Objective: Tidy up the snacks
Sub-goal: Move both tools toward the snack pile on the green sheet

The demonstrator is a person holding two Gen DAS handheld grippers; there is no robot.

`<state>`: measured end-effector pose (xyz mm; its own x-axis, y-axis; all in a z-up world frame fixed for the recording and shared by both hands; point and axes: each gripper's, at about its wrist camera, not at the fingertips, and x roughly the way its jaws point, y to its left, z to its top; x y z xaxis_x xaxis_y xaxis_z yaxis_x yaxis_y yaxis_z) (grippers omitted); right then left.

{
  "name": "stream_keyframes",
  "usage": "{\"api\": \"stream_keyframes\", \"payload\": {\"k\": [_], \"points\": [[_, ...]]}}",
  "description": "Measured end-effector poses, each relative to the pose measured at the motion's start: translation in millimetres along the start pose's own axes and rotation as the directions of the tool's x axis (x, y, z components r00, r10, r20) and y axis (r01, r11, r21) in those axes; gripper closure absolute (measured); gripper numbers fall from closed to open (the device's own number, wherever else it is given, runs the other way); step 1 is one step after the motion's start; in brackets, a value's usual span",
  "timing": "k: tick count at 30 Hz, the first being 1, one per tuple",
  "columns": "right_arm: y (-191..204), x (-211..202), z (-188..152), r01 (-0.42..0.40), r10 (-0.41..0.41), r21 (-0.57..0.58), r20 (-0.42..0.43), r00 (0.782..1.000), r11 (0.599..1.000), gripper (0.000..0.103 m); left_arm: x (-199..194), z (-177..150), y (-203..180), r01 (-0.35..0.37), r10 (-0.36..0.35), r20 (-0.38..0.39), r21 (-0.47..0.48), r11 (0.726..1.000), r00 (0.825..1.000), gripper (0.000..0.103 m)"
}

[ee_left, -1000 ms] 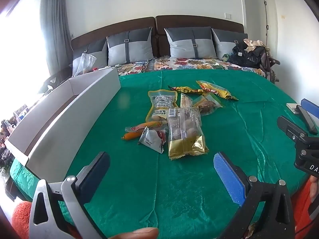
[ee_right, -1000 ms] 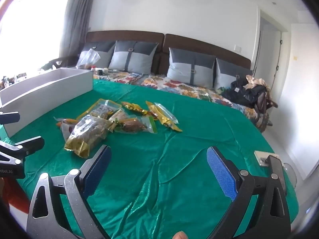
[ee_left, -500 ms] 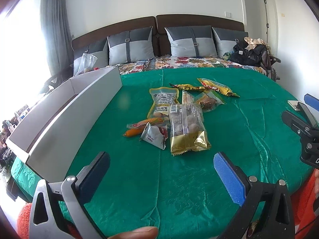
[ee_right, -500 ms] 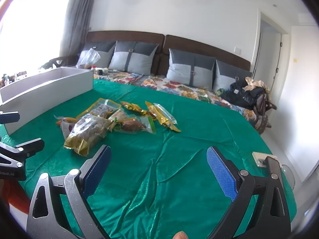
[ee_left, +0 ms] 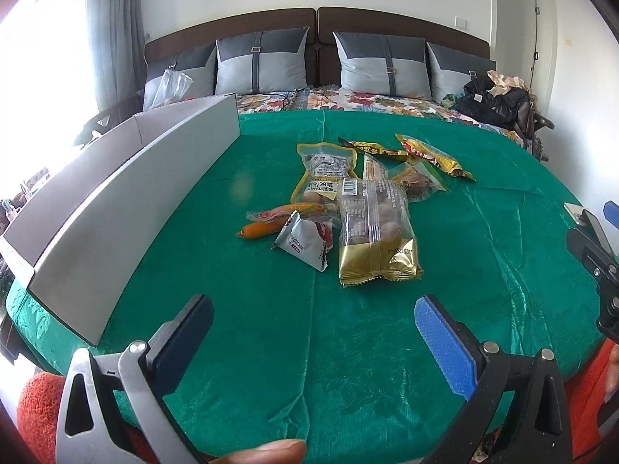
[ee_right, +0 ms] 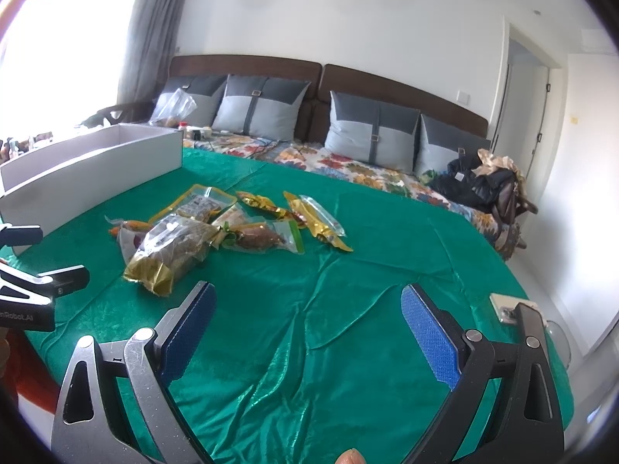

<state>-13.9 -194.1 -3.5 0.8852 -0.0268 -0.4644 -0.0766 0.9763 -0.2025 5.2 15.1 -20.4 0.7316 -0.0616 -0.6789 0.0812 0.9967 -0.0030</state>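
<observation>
Both cameras have drifted only a little over the last second: in the left wrist view the snack pile has slid slightly right and up in frame, and the right gripper at the right edge now sits lower. Nothing on the bed has been moved.

The left gripper (ee_left: 313,334) hovers above the green bedspread (ee_left: 367,367) with its jaws spread wide and nothing between them. The right gripper (ee_right: 307,326) hangs likewise over bare green cloth, jaws wide apart and empty.

The snacks lie in a loose pile in the middle of the bedspread, ahead of both grippers and touched by neither. Nearest the left gripper is a clear bag with a gold bottom (ee_left: 373,239), its barcode end pointing toward the pillows. Just left of it sits a small silver triangular packet (ee_left: 303,241), overlapping an orange sausage stick (ee_left: 259,229) and a wrapped sausage (ee_left: 294,210). Behind these lies a yellow-edged peanut pouch (ee_left: 325,172), partly under the gold-bottomed bag. A clear green-trimmed packet with brown contents (ee_left: 418,181) lies to the right, and farther back two long yellow wrappers (ee_left: 435,156), one reaching out to the right.

A long white box (ee_left: 127,197) stands open along the left side of the bedspread, well apart from the pile; its inside is mostly hidden. Grey pillows (ee_left: 261,62) lean against the brown headboard, and a dark heap of bags (ee_left: 495,102) rests at the bed's far right.
</observation>
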Motion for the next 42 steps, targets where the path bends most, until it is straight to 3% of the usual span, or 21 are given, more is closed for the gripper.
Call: {"api": "stream_keyframes", "payload": {"k": [29, 34, 42], "points": [[6.0, 13.7, -7.6, -0.026, 0.027, 0.009, -0.063, 0.998, 1.0, 0.005, 22.4, -7.4, 2.9, -0.015, 0.016, -0.092, 0.009, 1.0, 0.996, 0.0], [3.6, 21.9, -10.1, -0.024, 0.029, 0.039, -0.134, 0.99, 0.999, 0.005, 25.8, -8.1, 3.0, -0.021, 0.022, -0.103, 0.009, 1.0, 0.994, 0.0], [-4.5, 44.0, -26.2, 0.024, -0.003, 0.063, -0.302, 0.953, 0.998, 0.005, 36.5, -13.3, 4.6, -0.041, 0.042, -0.125, 0.015, 0.999, 0.991, 0.0]]}}
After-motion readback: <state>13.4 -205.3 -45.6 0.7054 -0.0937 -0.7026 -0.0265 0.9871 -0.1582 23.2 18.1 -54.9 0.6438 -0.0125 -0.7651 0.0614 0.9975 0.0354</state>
